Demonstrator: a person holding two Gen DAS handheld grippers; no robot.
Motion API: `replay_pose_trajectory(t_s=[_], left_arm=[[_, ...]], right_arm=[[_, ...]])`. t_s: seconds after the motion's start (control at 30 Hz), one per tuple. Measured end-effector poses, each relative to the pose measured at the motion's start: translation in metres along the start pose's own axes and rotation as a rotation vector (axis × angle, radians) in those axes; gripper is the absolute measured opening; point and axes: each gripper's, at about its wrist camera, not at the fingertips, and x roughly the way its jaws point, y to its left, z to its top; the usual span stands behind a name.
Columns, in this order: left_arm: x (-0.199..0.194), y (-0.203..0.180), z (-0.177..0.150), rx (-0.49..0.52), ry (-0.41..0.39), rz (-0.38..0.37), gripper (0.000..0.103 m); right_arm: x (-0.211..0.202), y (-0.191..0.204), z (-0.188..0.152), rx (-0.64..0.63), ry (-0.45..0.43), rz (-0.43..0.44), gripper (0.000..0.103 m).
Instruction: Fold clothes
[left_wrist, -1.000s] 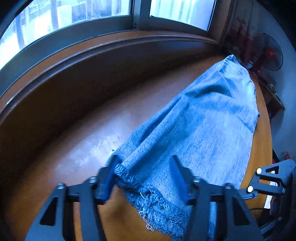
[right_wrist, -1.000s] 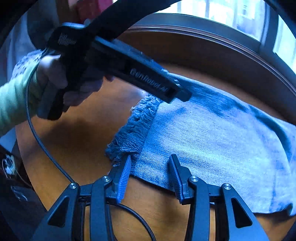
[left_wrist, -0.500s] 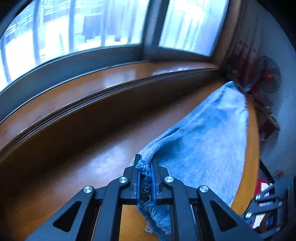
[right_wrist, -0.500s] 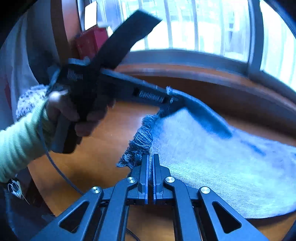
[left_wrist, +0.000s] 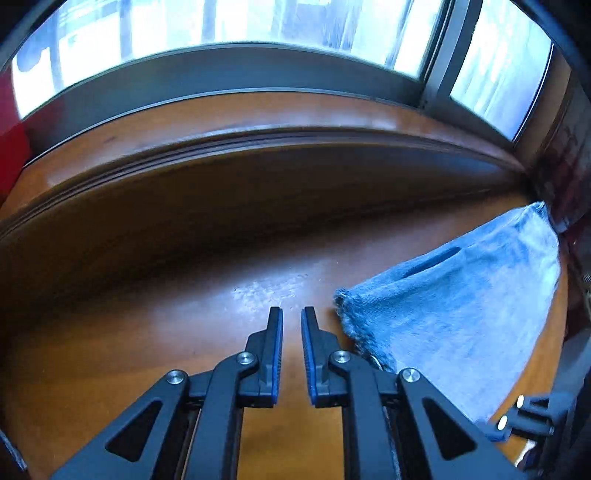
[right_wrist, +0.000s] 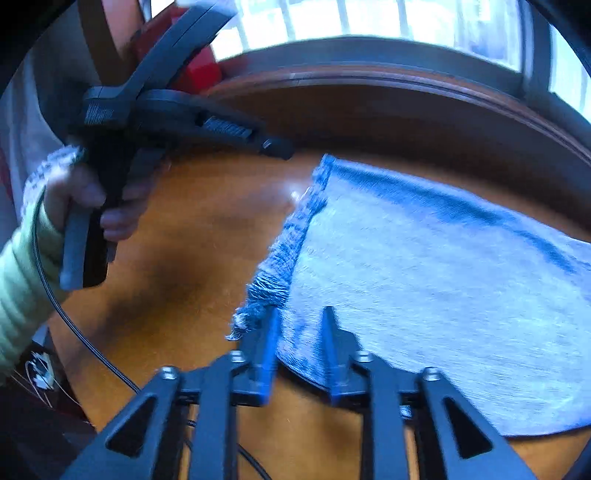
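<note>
Blue frayed denim garment (right_wrist: 424, 280) flat on brown wooden desk (left_wrist: 184, 332), left tongs (left_wrist: 292, 321) slightly spread over bare wood, right tongs (right_wrist: 300, 325) spread at the fringe.

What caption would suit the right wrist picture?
Right tool open over the frayed hem of blue jeans on a wooden table.

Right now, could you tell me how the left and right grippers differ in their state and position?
The left gripper has its jaws nearly closed over bare wooden table, beside the denim garment; the right gripper has wider jaws straddling the garment's near frayed corner. Both are open, holding nothing.
</note>
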Motion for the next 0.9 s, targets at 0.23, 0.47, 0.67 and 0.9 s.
replay_pose_trajectory(t_s=[0.23,0.47,0.67,0.9], left_arm=[[-0.017,-0.042,-0.010,0.025,0.026,-0.040,0.010],[0.016,-0.111,-0.012,0.042,0.079,-0.022,0.010],[0.045,-0.139,-0.016,-0.129,0.097,0.108,0.013],[0.055,-0.176,-0.015,-0.256,0.080,0.250,0.056]], right_arm=[[-0.065,-0.063,-0.012,0.062,-0.040,-0.051,0.035],[-0.138,-0.206,-0.045,-0.026,0.062,-0.344,0.035],[-0.155,-0.360,-0.030,-0.122,0.159,-0.437,0.035],[-0.124,-0.424,-0.022,-0.347,0.245,-0.312,0.035]])
